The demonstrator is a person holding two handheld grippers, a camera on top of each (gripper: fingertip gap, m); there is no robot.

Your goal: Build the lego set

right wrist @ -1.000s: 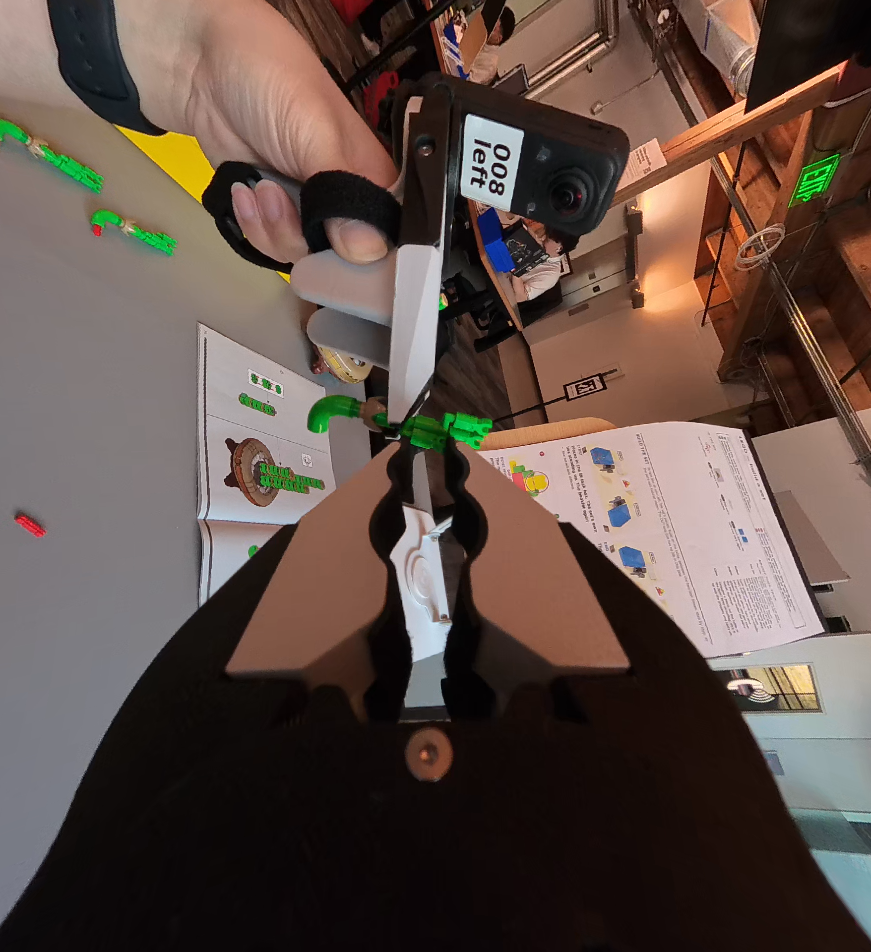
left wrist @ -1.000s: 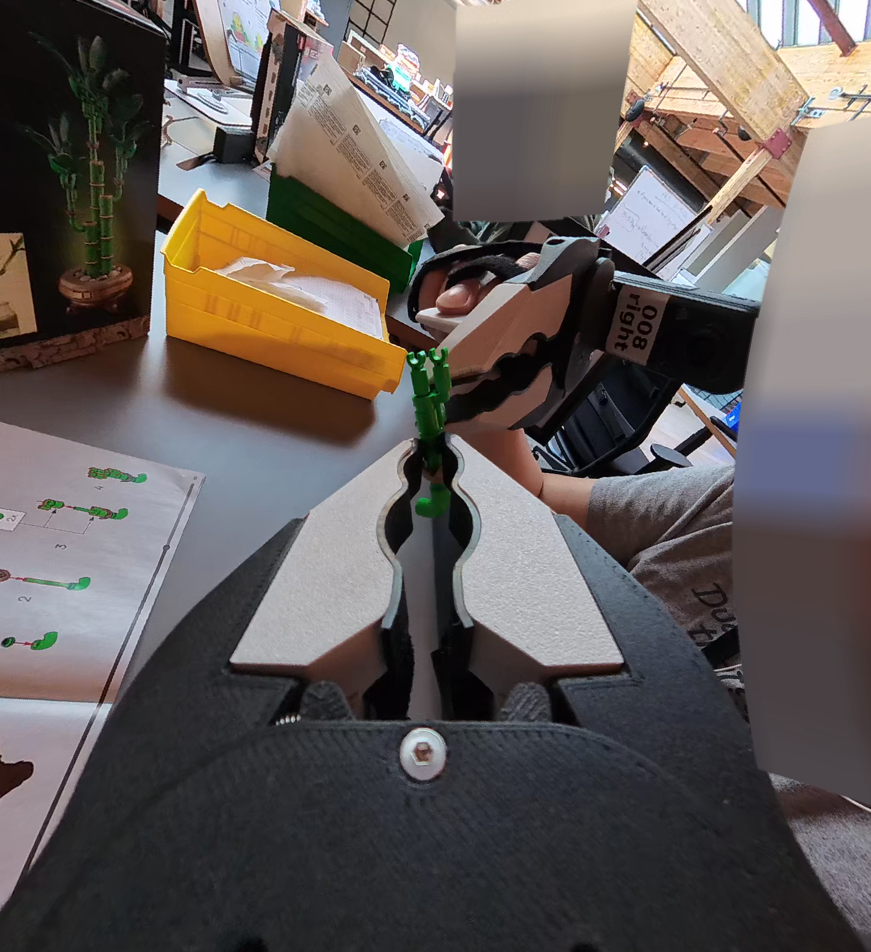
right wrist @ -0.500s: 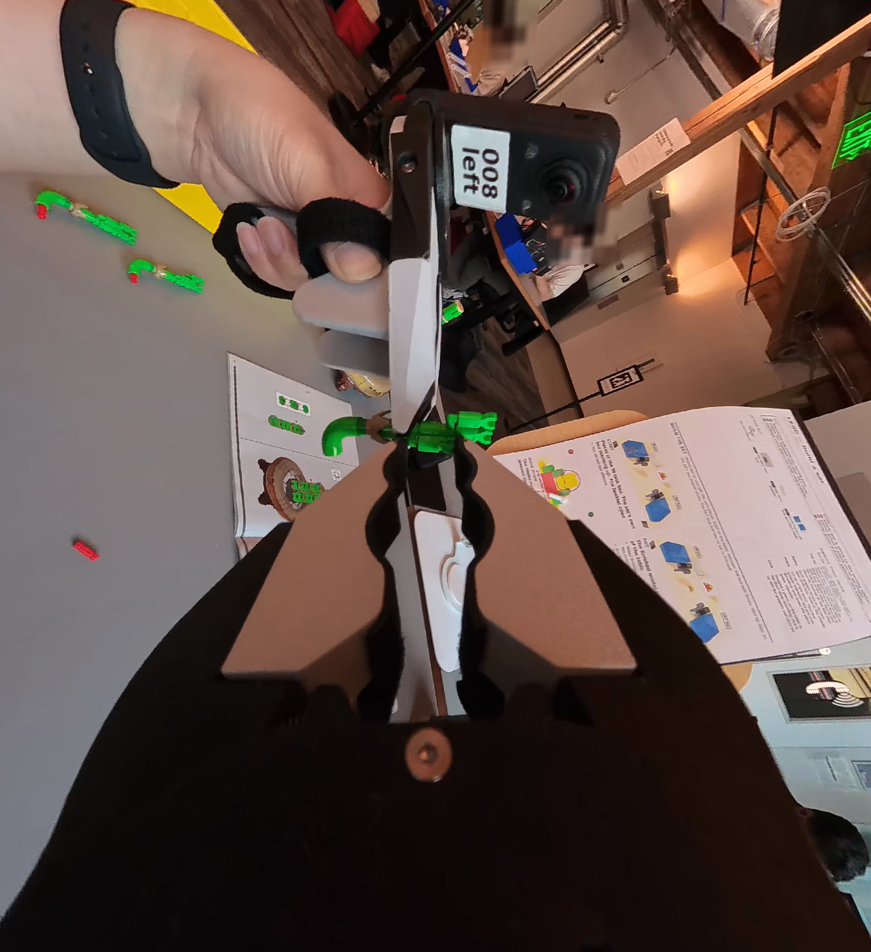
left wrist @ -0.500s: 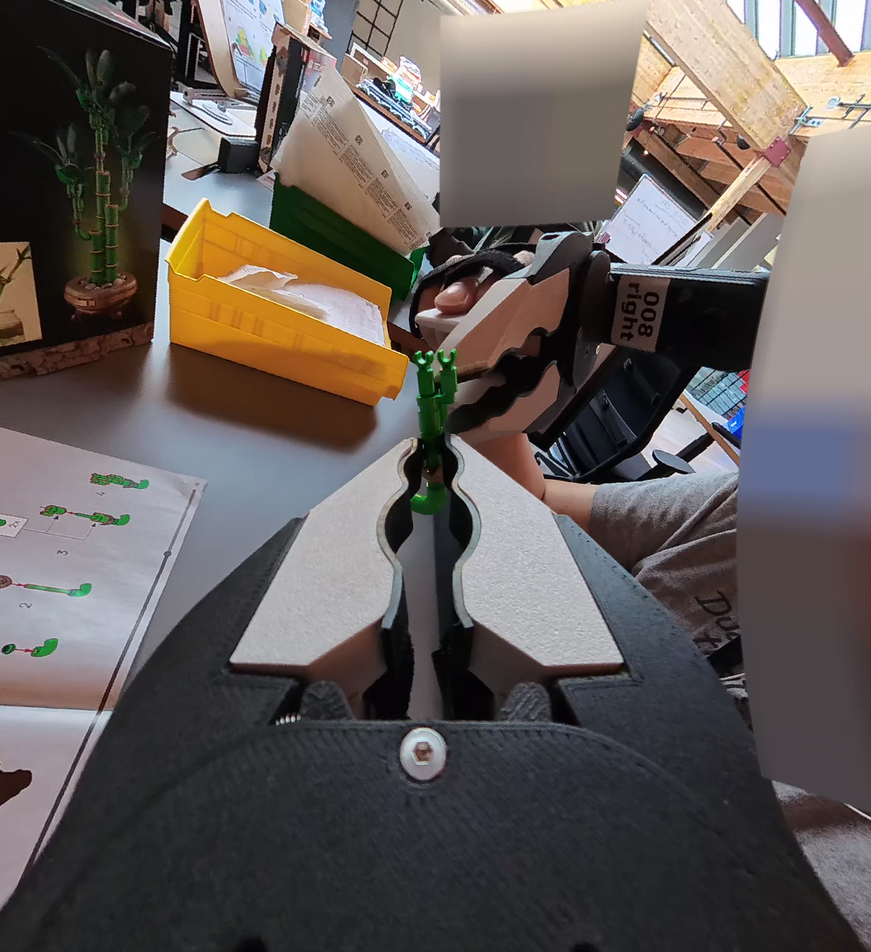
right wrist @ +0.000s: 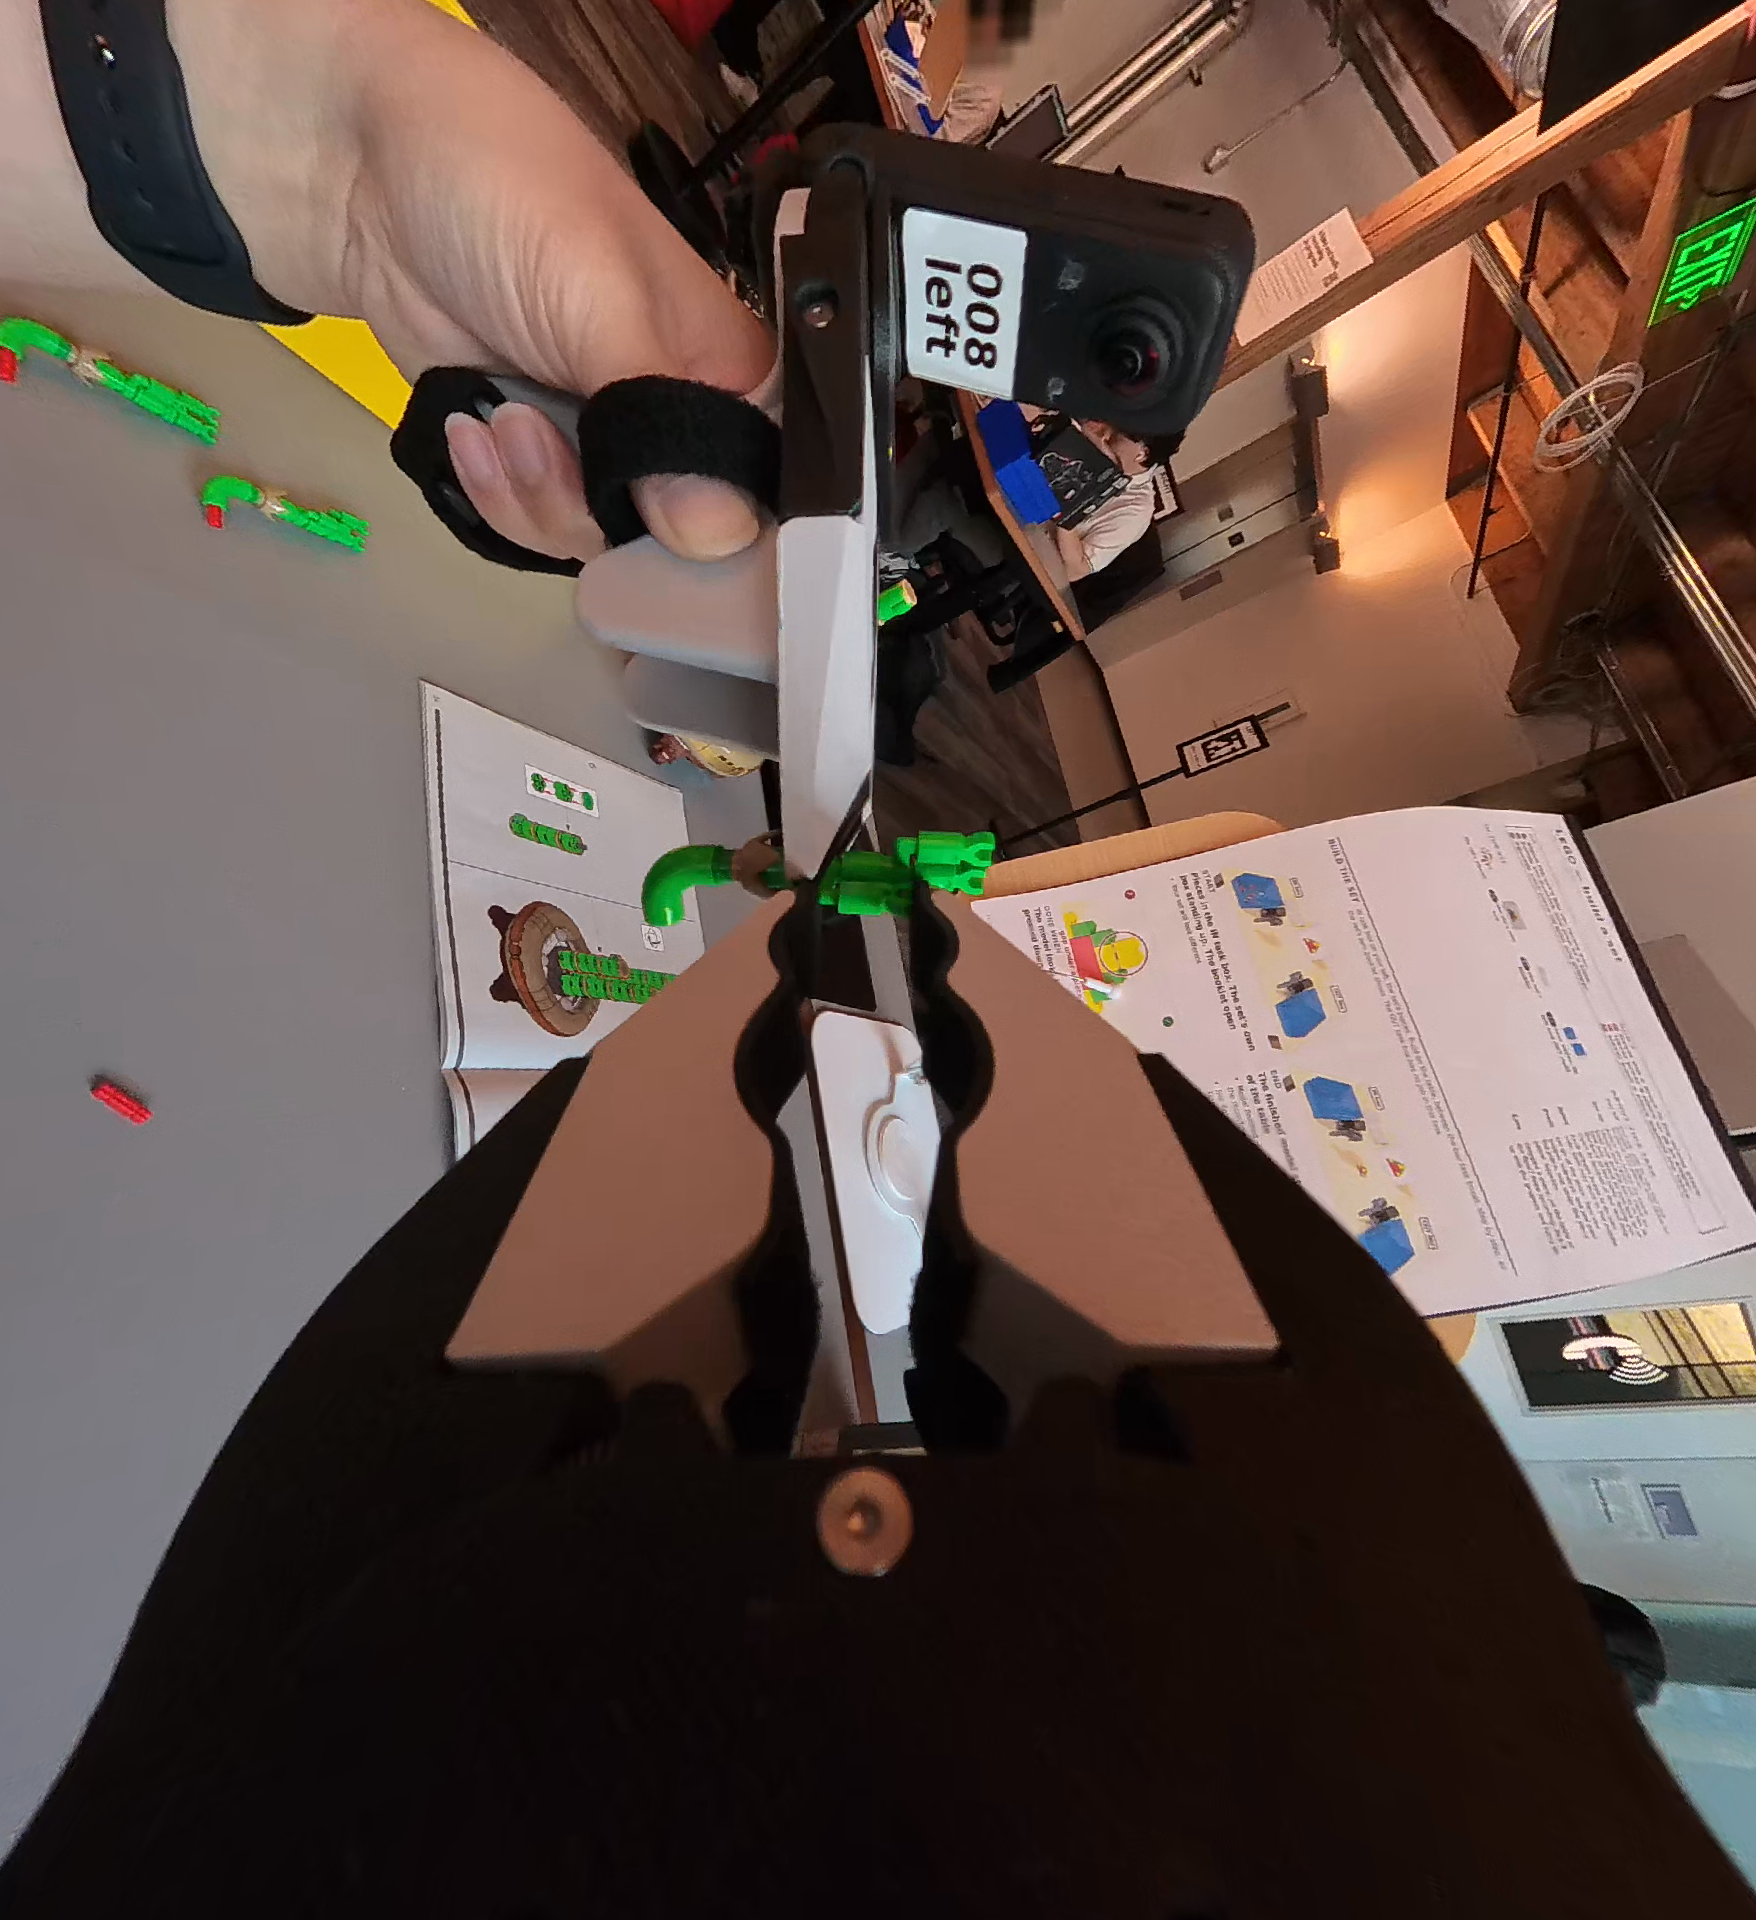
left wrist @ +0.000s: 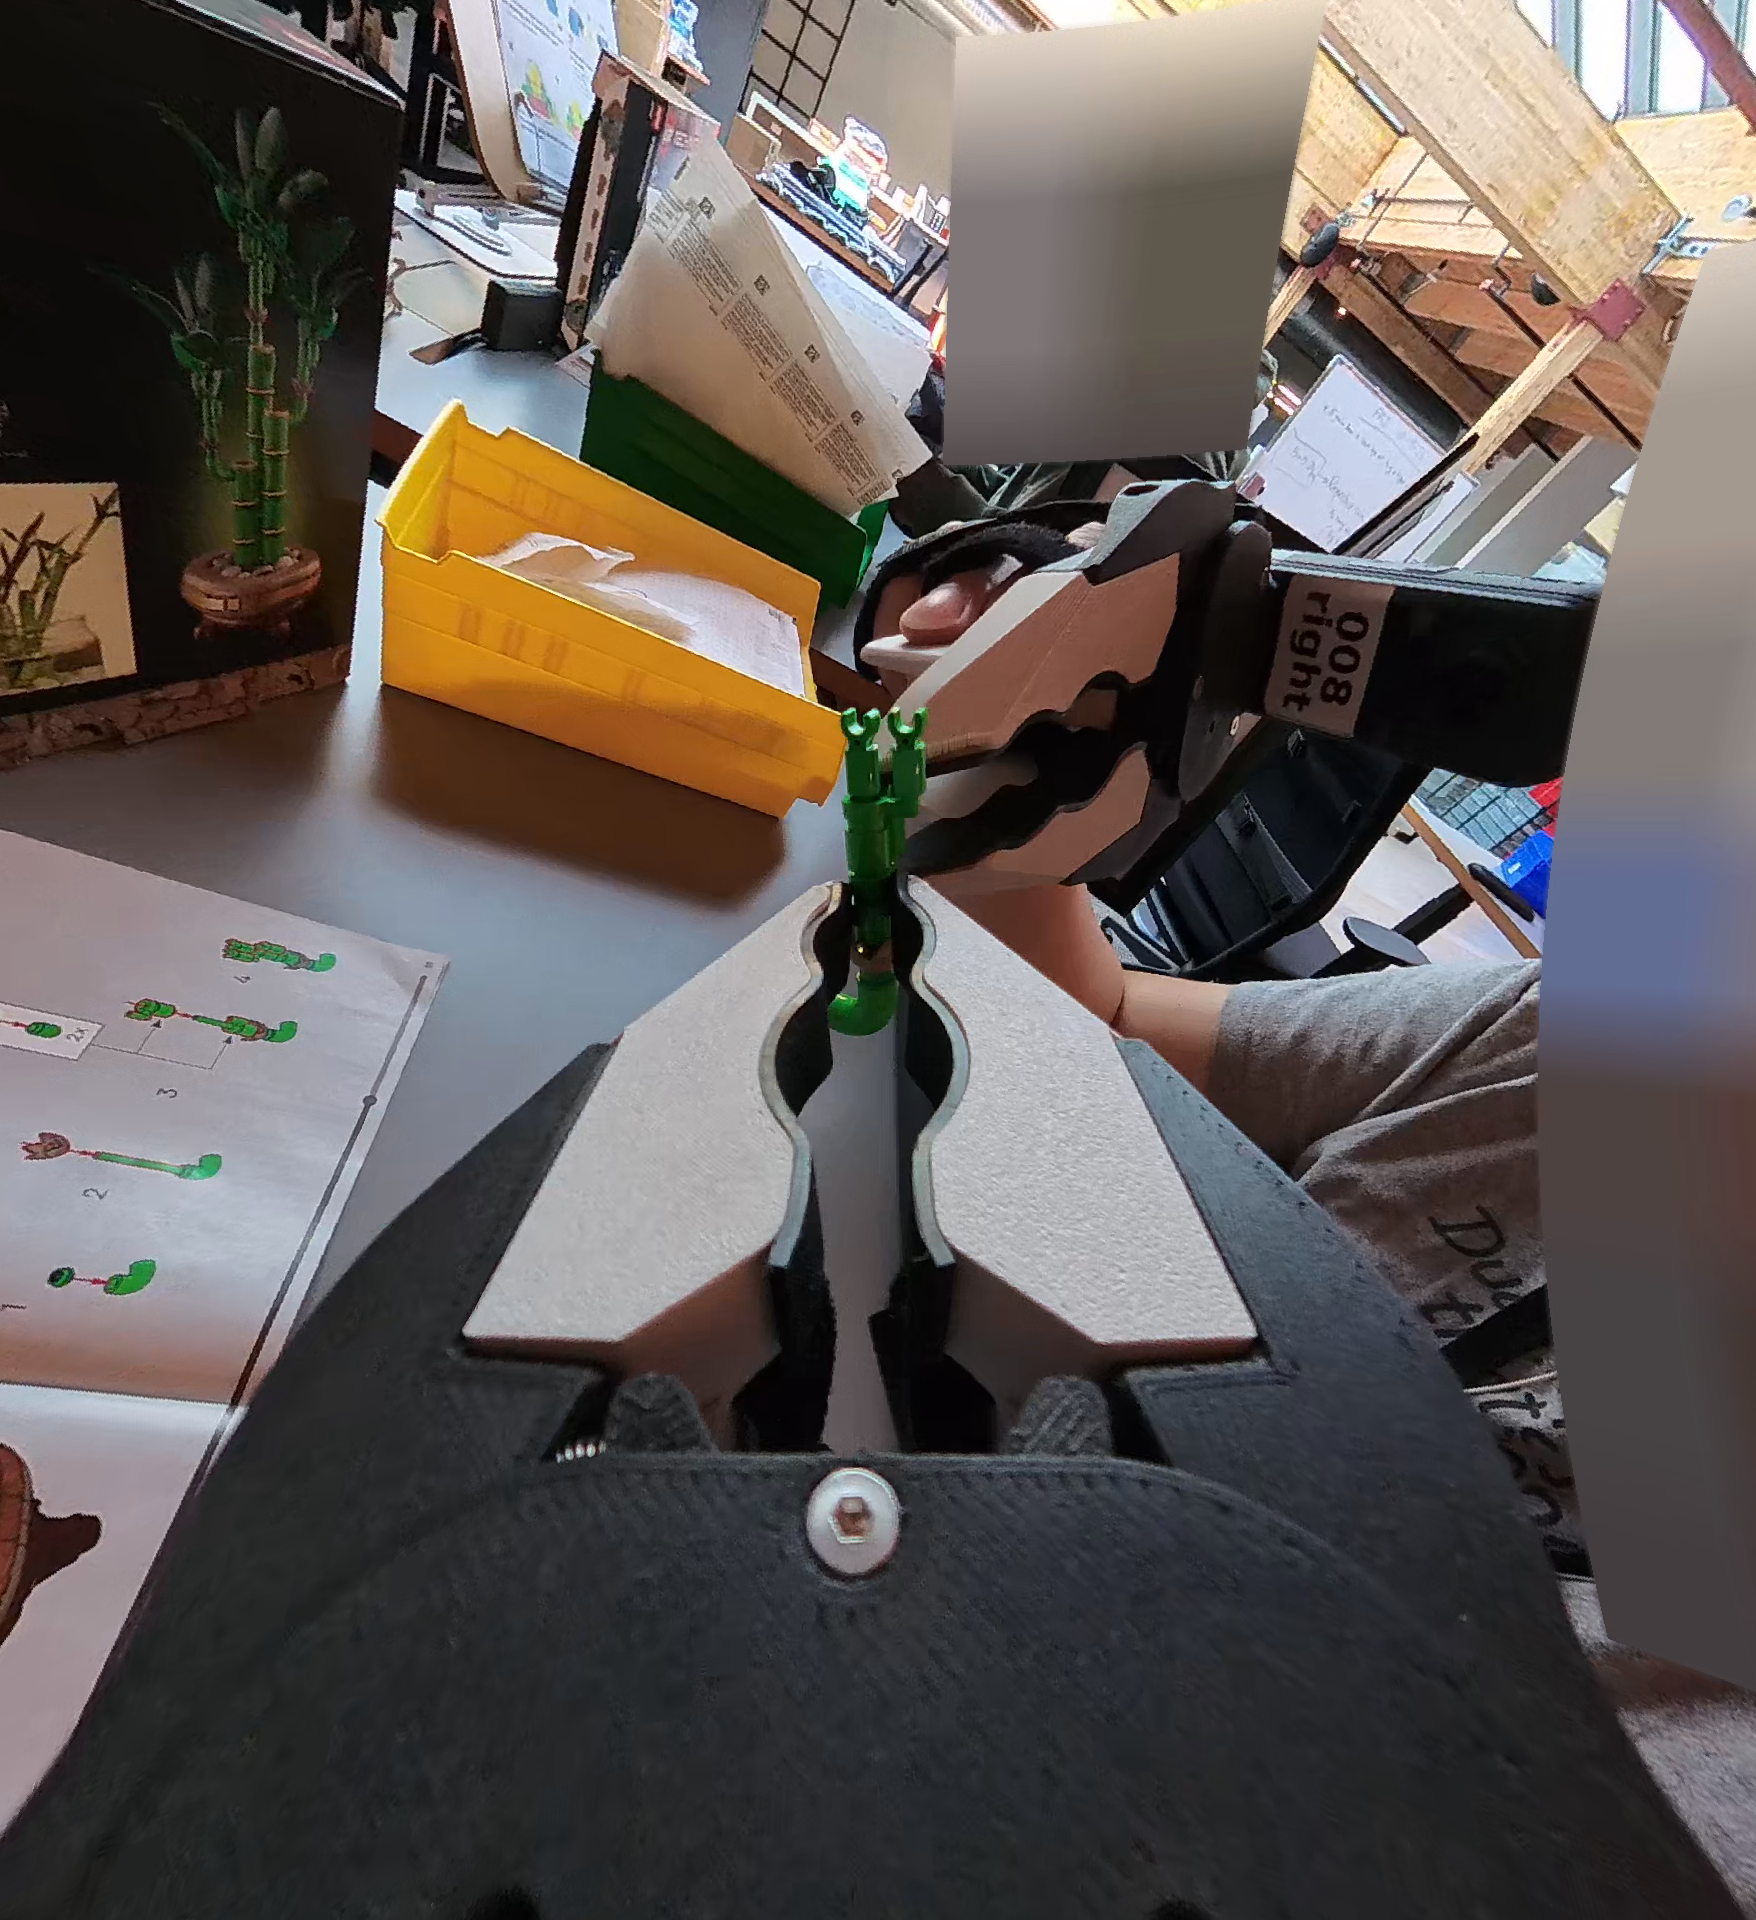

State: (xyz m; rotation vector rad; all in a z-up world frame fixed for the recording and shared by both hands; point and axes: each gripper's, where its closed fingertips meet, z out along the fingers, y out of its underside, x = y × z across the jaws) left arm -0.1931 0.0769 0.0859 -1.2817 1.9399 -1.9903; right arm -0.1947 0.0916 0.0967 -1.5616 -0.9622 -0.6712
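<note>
My left gripper is shut on a thin green stem and holds it upright above the table. The stem's curved end hangs between the fingers and its two clip tops stick up. My right gripper comes in from the right, and its tips lie against the stem's upper clip section. Its jaws stand a little apart. I cannot tell whether they pinch the stem. The right gripper also shows in the left wrist view.
The instruction booklet lies open at left. Behind it stand the set's black box, a yellow bin and a green bin with papers. Two built stems and a small red piece lie on the grey table. From either gripper's tips it is about 25 cm to the small red piece.
Both grippers have drifted slightly while staying together at the stem. The left grip on the stem is unchanged.
</note>
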